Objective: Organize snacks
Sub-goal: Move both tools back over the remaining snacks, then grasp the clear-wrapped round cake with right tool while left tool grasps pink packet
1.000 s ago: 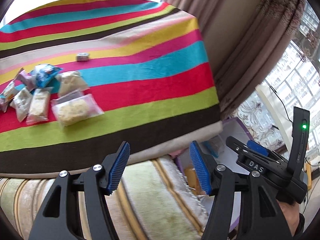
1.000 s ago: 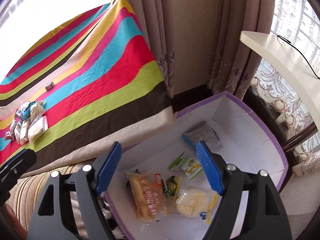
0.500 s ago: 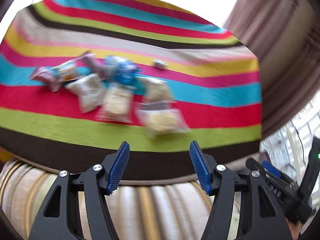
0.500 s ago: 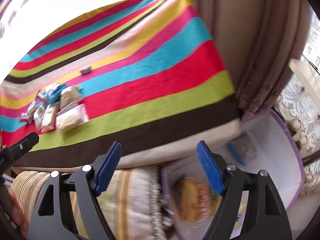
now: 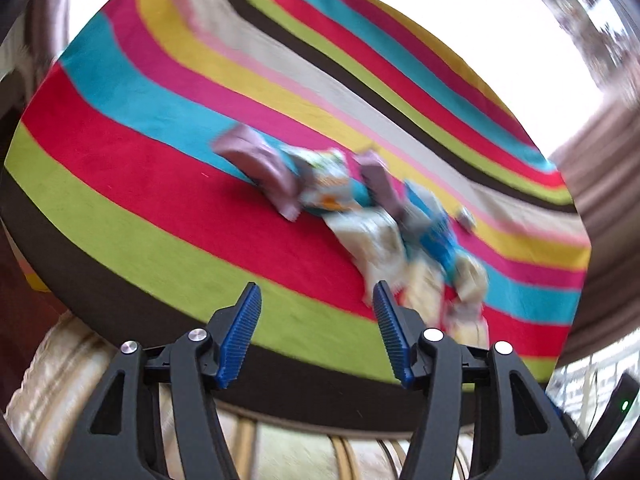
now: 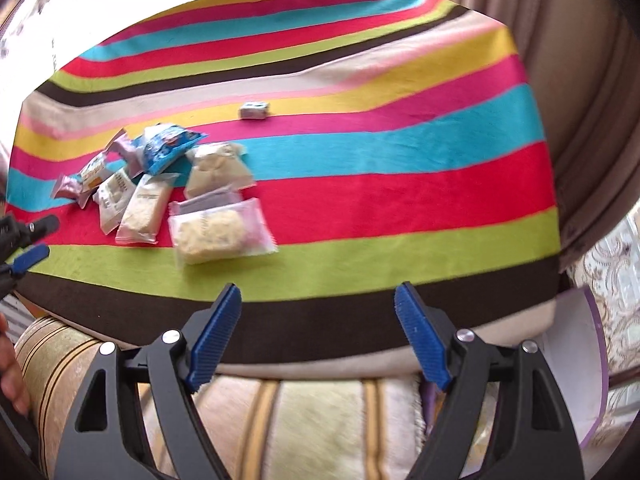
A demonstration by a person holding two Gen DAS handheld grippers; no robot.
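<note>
On the striped cloth [image 6: 360,184] ahead of you, the snack packets [image 6: 160,184] lie in a loose cluster across its red and turquoise bands, overlapping one another. Your right tongs [image 6: 318,308] hang above the near brown edge of the cloth with their blue pads wide apart and nothing between them. From that side the nearest item is a clear packet [image 6: 220,232] of pale snacks, lying up and to the left of the pads, well clear of them. A blue packet [image 6: 172,148] sits at the far side of the cluster, and one small wrapped piece [image 6: 254,111] lies alone farther back on the pink band.

Your left tongs [image 5: 316,306] are also parted and hold nothing; their jaws have just been closing a little. In the left wrist view the packets [image 5: 360,216] are blurred, running in a slanted line from the centre toward the right, and the nearest of them appears just behind the right-hand pad [image 5: 390,328]; whether it touches, you cannot tell.

At the right edge of the right wrist view, a white box with a purple rim [image 6: 576,364] stands beside the cloth, under the curtain [image 6: 580,100]. A striped cushion [image 6: 320,428] lies below both tools.
</note>
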